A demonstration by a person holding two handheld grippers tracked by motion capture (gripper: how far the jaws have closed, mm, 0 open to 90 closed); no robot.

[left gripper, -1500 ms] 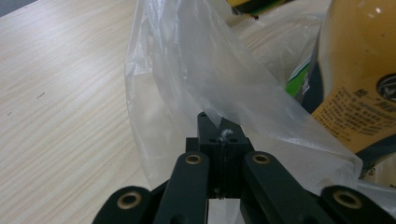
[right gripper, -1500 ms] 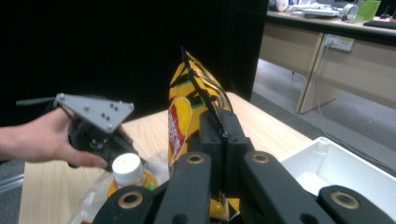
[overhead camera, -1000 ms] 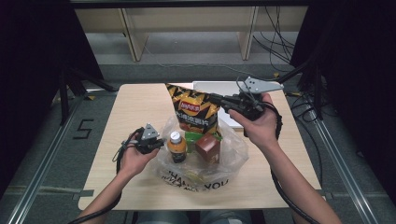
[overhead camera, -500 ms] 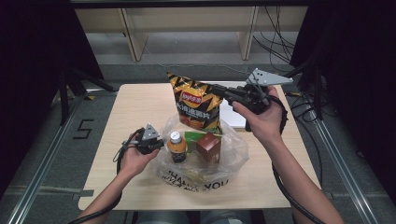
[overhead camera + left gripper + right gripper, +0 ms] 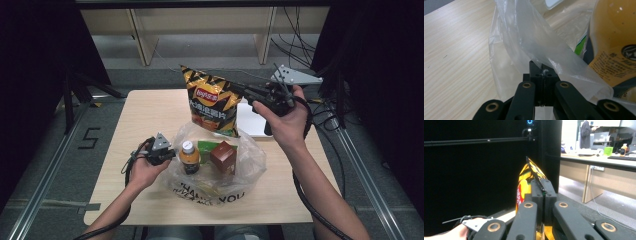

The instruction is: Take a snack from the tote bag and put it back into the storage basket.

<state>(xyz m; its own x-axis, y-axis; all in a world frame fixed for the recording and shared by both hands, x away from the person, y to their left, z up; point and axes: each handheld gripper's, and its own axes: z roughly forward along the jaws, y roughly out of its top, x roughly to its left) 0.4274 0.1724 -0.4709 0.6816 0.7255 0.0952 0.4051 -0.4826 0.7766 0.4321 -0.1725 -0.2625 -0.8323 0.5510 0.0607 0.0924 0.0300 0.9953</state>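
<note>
While the left gripper [image 5: 167, 154] has its jaws pinched tight on the rim of the clear plastic bag [image 5: 250, 162] near the table's [image 5: 145, 112] front edge, the right gripper [image 5: 245, 92] is clamped on the top edge of the yellow chip bag [image 5: 211, 102], holding it upright in the air above the bag's far side. Sitting inside the plastic bag are an orange drink bottle [image 5: 189, 156], a small brown box [image 5: 223, 156] and a green packet [image 5: 206, 148], with a white tray [image 5: 250, 120] lying behind, toward the far right corner.
</note>
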